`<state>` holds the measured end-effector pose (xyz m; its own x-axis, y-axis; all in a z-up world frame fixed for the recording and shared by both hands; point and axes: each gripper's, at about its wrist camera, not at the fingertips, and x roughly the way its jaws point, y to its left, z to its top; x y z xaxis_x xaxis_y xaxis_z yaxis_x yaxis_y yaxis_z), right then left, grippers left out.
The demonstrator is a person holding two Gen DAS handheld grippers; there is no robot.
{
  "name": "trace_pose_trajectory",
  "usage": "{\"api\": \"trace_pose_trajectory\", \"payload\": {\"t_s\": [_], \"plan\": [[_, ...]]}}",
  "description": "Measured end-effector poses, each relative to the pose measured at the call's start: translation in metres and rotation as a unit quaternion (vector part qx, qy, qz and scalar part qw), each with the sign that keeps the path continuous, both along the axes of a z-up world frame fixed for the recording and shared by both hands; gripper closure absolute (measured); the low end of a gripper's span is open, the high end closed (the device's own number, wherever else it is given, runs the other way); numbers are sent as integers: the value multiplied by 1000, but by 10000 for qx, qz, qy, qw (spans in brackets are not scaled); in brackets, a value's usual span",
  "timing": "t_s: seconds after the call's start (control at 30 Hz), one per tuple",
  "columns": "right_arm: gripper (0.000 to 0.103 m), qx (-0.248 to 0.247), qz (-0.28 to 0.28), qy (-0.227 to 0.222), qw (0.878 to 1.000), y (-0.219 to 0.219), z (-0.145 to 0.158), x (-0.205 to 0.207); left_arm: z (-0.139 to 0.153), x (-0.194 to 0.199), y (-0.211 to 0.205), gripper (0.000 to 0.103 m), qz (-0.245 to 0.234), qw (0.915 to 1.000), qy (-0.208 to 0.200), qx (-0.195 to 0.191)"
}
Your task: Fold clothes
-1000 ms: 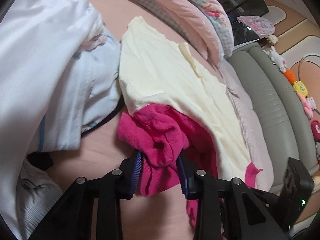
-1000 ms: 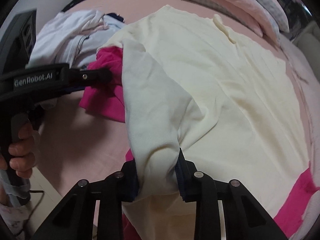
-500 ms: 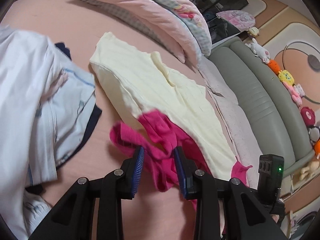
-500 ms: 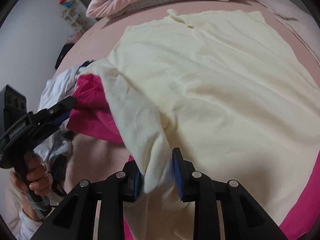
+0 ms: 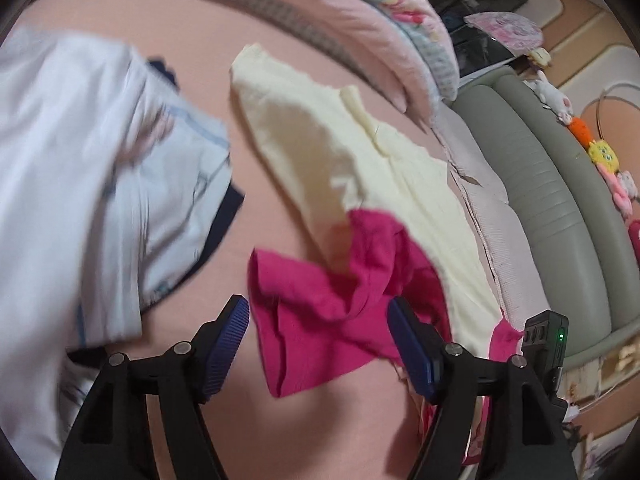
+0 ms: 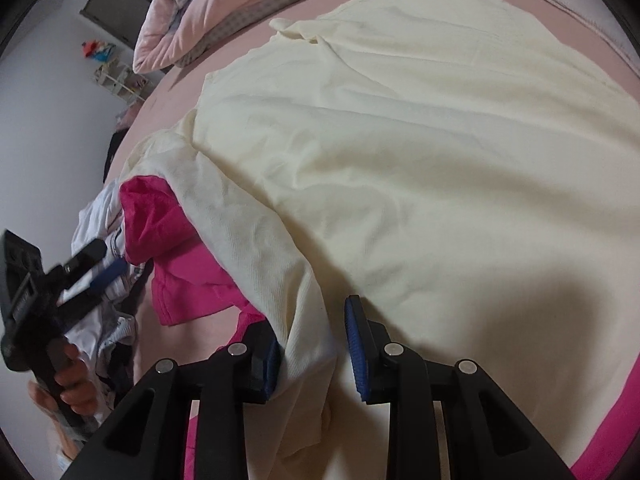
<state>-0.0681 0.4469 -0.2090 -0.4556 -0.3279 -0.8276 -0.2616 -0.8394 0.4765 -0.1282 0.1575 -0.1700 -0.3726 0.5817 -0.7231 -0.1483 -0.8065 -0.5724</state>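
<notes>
While the cream shirt (image 6: 400, 152) lies spread on the pink bed (image 5: 120, 20) | left hand-held gripper (image 5: 318, 344) has just been opening, jaws wide, magenta garment (image 5: 340, 300) loose between them | right hand-held gripper (image 6: 314, 354) narrowly parted around cream sleeve (image 6: 256, 248), grip unclear

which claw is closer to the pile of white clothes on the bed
Left. The left claw hovers open over the pink garment, with the white clothes just beside it. The right claw sits farther off at the cream shirt's folded edge, the pink garment between.
</notes>
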Motion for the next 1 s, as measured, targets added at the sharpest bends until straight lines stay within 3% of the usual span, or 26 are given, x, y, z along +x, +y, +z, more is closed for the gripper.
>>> {"api": "trace_pose_trajectory", "payload": {"t_s": [0.17, 0.33, 0.53, 0.67, 0.73, 0.8, 0.87, 1.0], "plan": [[76, -117, -73, 28, 9999, 3, -5, 1, -19, 9, 6, 33, -162, 9998, -148, -3], [76, -410, -172, 83, 9990, 10, -10, 3, -27, 18, 22, 33, -279, 9992, 180, -243], [72, -252, -45, 234, 9994, 10, -5, 15, -34, 27, 28, 34, -2, 9977, 543, -406], [68, -53, -73, 234, 9997, 8, -1, 20, -36, 29, 29, 67, 85, 9953, 671, -699], [64, 170, 2, 180, 9997, 3, 3, 18, -37, 28, 22, 76, 148, 9958, 636, -643], [47, 576, 153, 96, 9982, -6, 10, 14, -39, 27, 13, 85, 227, 9975, 522, -410], [36, 1230, 388, 15, 9916, -22, 20, 11, -41, 25, 7, 88, 292, 9985, 431, -192], [36, 2246, 803, 122, 9711, -52, 46, 9, -42, 25, 4, 93, 306, 9989, 364, 3]]}}
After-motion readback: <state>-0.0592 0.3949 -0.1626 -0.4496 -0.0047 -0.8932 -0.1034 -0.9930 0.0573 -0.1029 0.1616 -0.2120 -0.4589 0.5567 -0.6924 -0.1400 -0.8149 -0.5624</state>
